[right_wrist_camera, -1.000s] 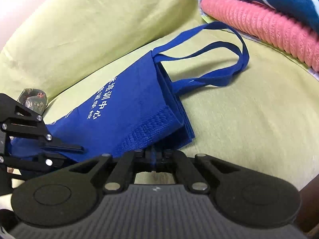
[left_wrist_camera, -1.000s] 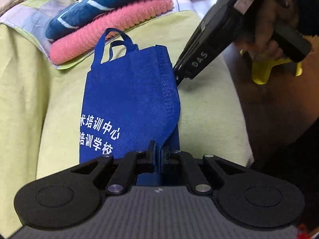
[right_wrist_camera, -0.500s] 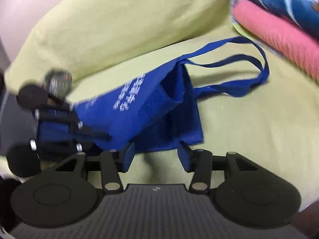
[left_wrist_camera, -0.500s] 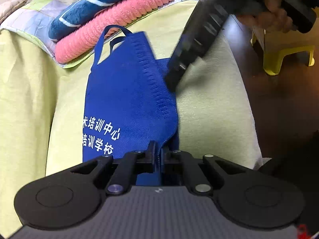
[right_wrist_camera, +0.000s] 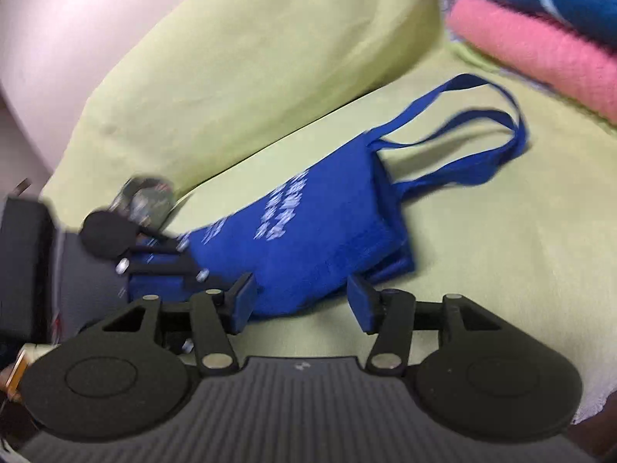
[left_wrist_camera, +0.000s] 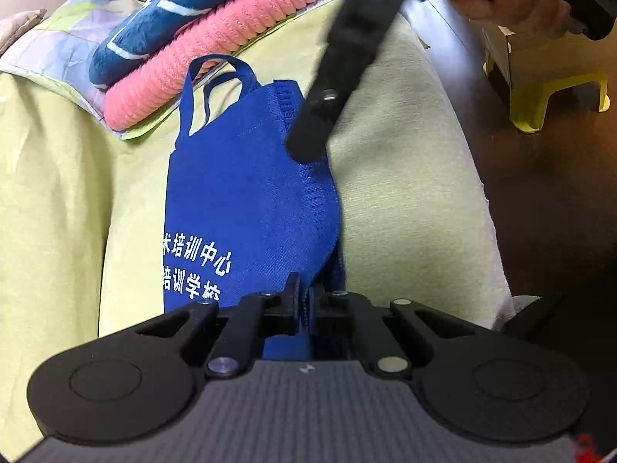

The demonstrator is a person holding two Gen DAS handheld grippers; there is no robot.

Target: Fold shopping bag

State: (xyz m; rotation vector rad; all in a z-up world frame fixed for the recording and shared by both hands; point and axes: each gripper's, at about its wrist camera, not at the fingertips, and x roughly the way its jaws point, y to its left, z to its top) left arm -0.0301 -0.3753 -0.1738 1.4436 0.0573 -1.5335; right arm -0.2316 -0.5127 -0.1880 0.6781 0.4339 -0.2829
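Our left gripper [left_wrist_camera: 306,301] is clenched on the near edge of the blue shopping bag [left_wrist_camera: 246,200], pinning that end so the fabric cannot slide on the green sofa cushion [left_wrist_camera: 405,177]. Our right gripper [right_wrist_camera: 300,303] has just been opening; its jaws stand apart with nothing pressed between the pads, the bag's folded side lying just beyond them. We judge the lengthwise fold is laid and the right gripper is free to find a new hold. The bag lies flat on the cushion, its handles [right_wrist_camera: 482,131] pointing toward the stacked pink and blue towels [left_wrist_camera: 216,34].
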